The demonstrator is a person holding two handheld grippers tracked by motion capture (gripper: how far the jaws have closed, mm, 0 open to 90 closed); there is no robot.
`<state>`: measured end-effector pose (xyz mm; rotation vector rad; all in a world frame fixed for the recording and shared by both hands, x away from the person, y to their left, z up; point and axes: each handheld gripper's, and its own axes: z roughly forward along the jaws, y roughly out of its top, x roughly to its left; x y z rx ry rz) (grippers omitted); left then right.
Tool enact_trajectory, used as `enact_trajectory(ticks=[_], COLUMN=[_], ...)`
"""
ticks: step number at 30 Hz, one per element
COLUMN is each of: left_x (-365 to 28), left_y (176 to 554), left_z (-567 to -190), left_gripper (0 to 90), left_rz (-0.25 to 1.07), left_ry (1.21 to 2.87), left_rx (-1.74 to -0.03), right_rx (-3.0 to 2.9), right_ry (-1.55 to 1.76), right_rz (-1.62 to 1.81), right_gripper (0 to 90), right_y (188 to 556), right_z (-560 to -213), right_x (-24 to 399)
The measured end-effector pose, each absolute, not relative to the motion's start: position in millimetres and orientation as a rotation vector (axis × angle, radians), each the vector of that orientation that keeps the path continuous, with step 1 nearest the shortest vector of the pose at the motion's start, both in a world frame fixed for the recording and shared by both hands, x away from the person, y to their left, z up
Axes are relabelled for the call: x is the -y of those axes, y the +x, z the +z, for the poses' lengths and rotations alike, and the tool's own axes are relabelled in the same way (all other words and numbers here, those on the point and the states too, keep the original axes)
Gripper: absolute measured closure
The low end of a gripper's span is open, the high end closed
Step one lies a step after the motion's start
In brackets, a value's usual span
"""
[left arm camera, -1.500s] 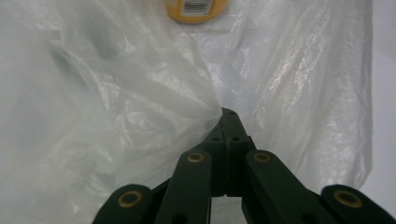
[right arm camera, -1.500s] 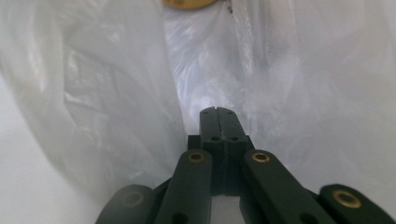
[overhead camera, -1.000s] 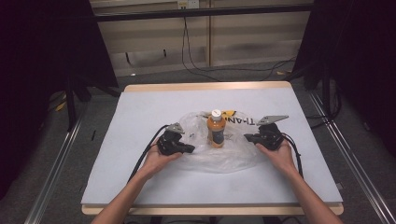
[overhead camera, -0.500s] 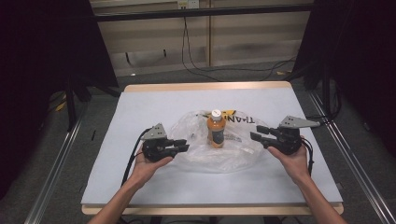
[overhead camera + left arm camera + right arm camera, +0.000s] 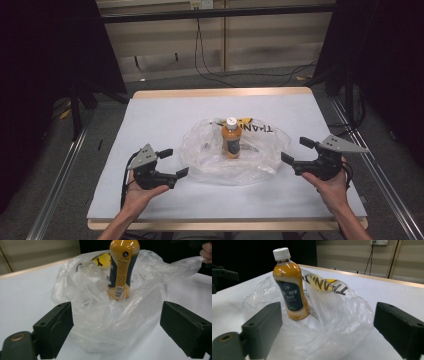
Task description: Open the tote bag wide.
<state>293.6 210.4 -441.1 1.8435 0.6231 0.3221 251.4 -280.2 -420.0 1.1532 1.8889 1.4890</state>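
Left tool, right tool: jaws just spread wide, nothing between them, either side of bag. Plastic bag: slumped mid-counter. Orange bottle: upright inside bag. Risk: any snag on loose film likely topples bottle.

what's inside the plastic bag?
An orange drink bottle with a white cap stands upright inside the clear plastic bag, which is slumped around its base. Any smaller item among the crumpled folds is too hidden to tell.

orange bottle w/ white cap, clear bag, white table
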Motion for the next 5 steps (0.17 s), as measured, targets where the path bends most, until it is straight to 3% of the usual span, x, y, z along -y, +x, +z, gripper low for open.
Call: enact_trajectory(ticks=[5], left_x=[-215.7], left_y=[288.4], left_z=[-445.4], left_gripper=[6.8], left_rz=[0.315], left_ry=[1.855], left_rx=[-0.653], right_rx=[-1.865], right_ry=[1.178], right_rz=[1.474], right_gripper=[5.6], right_y=[239.8], right_z=[-424.6], right_x=[284.7])
